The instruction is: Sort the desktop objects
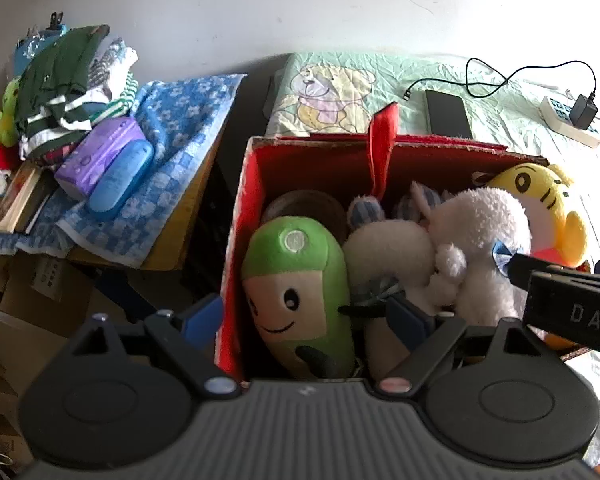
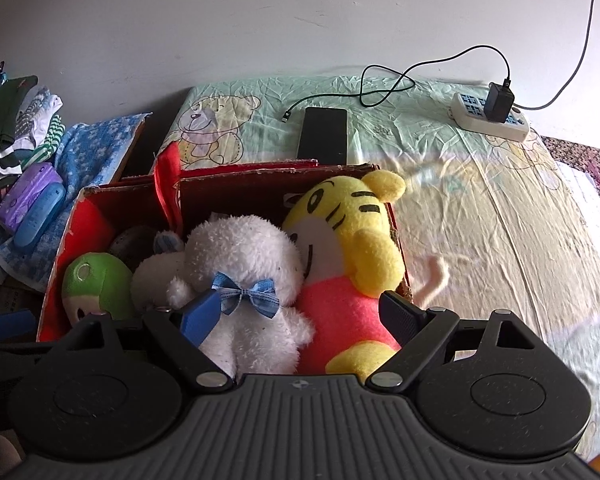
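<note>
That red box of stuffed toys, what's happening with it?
A person holds a two-finger gripper in each hand over the red box, which sits on a bed. The left gripper and right gripper are both open, holding nothing. The green plush, white plush and yellow tiger lie inside.

Plush toys crowd the box (image 2: 56, 264) in front of me: a bean-shaped doll (image 2: 96, 284) at left, a bear (image 2: 244, 264) in the middle, a tiger (image 2: 352, 240) at right. Behind the box, on the bed sheet (image 2: 500, 220), lie a phone (image 2: 324, 134) and, further right, a power strip (image 2: 490, 120). Left of the box, a case (image 1: 120, 180) rests on a towel (image 1: 180, 128).
</note>
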A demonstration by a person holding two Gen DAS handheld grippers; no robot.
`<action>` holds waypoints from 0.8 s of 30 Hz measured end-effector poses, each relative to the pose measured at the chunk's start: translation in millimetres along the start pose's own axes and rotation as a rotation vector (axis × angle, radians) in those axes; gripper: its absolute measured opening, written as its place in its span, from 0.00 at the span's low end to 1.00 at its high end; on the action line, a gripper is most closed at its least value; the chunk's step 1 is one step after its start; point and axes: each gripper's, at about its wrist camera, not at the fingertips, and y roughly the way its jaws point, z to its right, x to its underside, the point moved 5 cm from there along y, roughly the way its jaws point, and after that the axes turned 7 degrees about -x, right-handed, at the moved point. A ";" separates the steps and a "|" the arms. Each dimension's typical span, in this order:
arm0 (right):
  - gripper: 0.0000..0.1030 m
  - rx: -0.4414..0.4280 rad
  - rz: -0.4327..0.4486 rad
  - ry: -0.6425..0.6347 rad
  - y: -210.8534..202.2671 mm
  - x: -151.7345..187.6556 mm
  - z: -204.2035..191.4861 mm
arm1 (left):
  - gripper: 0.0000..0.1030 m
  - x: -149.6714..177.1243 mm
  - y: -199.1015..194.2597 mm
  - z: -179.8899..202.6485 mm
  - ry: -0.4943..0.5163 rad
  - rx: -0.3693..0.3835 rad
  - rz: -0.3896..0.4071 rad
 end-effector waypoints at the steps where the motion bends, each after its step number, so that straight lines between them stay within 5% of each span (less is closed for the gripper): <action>1: 0.86 -0.001 0.000 0.000 0.0 -0.2 0.5 | 0.86 -0.3 -0.1 0.4 0.000 0.001 -0.001; 24: 0.85 -0.022 -0.019 0.039 0.3 11.5 14.7 | 0.86 10.1 3.9 12.6 0.025 0.011 -0.020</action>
